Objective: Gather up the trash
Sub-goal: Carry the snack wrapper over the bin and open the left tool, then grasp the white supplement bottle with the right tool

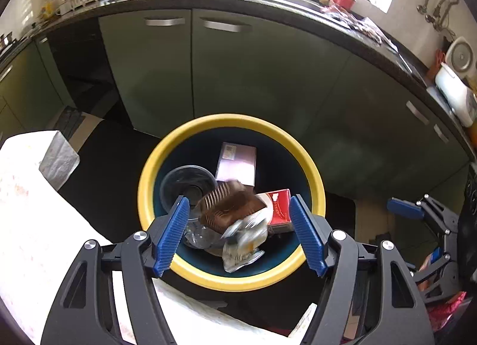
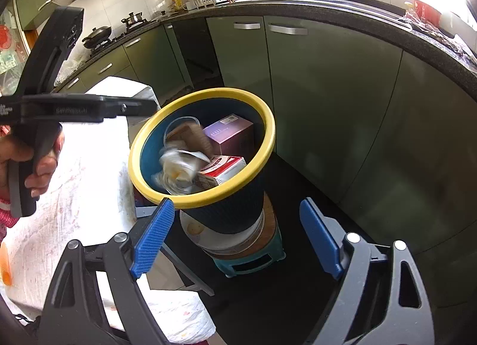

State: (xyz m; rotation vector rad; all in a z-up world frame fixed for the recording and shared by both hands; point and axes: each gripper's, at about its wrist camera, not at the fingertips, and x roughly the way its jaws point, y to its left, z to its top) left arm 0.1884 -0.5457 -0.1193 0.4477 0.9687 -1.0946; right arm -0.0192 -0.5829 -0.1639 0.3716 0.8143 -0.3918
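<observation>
A dark bin with a yellow rim [image 1: 149,178] stands below my left gripper [image 1: 238,200], which is open. A blurred brown ridged tray [image 1: 229,207] and a crumpled silvery wrapper [image 1: 243,237] show between its blue pads, touching neither, over the bin's mouth. Inside lie a purple box [image 1: 237,163], a red and white carton [image 1: 278,207] and a clear plastic cup [image 1: 187,184]. In the right wrist view my right gripper [image 2: 237,205] is open and empty in front of the bin [image 2: 268,124]. The tray [image 2: 190,134] and wrapper [image 2: 176,169] are blurred there too.
A table with a stained white cloth [image 2: 74,196] sits left of the bin. The bin rests on a round stack on a teal stool [image 2: 253,261]. Green cabinets [image 2: 328,106] under a dark counter curve behind. A hand [image 2: 41,166] holds the left gripper's handle.
</observation>
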